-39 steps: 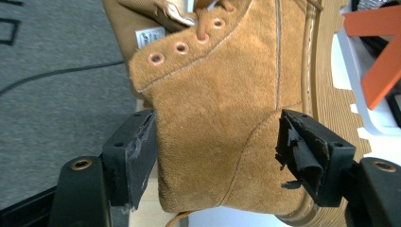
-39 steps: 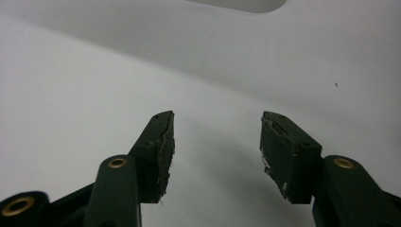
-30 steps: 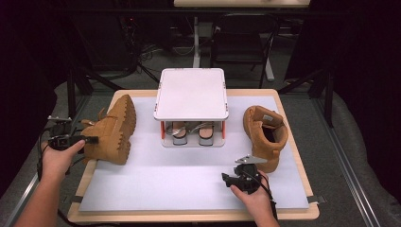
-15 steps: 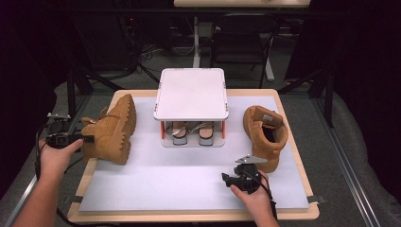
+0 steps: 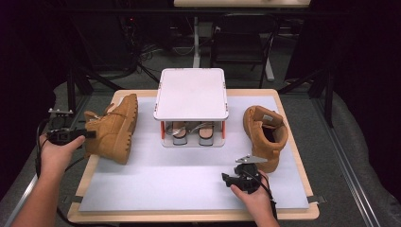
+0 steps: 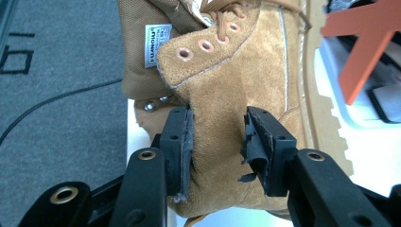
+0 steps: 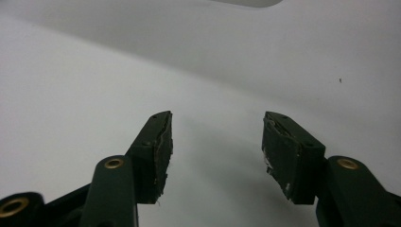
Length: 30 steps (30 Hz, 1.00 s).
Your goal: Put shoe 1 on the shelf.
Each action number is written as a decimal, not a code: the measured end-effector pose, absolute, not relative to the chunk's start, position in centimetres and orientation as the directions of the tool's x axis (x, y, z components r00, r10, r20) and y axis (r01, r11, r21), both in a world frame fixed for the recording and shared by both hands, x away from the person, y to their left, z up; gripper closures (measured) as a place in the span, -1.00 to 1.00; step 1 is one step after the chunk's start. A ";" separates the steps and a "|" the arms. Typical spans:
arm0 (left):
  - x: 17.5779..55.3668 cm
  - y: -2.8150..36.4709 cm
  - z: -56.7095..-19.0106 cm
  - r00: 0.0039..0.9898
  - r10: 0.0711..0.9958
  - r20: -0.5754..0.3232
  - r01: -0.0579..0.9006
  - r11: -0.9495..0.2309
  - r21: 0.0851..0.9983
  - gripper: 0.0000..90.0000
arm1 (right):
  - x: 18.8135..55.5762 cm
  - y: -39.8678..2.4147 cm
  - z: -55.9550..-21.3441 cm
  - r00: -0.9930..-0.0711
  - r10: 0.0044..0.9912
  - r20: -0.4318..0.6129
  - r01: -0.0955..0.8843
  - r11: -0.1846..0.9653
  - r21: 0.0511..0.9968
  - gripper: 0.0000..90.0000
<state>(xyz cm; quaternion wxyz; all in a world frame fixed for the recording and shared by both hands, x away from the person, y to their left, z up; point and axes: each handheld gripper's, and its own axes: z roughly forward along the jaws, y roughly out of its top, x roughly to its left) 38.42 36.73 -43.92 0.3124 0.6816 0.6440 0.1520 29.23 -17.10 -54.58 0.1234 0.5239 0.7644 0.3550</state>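
Left gripper [image 6: 215,146]: our jaws have just been closing and now pinch the heel collar of the tan suede boot [image 5: 113,128]; in the left gripper view both pads press into the suede from either side.
Why we hold it there: the back of the ankle is narrow enough to fit between the jaws and stiff enough to carry the whole boot, so we judge it the handiest place to lift from.
Where the boot is: at the left edge of the white mat [image 5: 189,175], tipped onto its side with the lugged sole facing the rack, toe pointing away from us.
How the boot looks: tan nubuck, copper eyelets [image 6: 206,45], matching laces, a padded collar with a small white label [image 6: 158,32], pale stitching along the heel seam and a cream, deeply toothed sole.
Right gripper [image 7: 215,156]: our jaws stand apart with nothing between them, hovering low over bare mat near the front edge.
Why it waits there: we judge it is parked clear of the work, just in front of the second boot [image 5: 265,135], which stands upright on the right.
Shoe rack [image 5: 191,92]: a white-topped shelf at mid-table, a pair of sandals [image 5: 191,133] tucked beneath, the top free.
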 end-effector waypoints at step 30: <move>39.0 33.4 -42.7 0.202 0.950 -0.239 0.754 0.005 0.657 0.44 | 29.3 -17.1 -54.7 -0.420 0.887 0.192 0.720 0.196 0.666 -0.08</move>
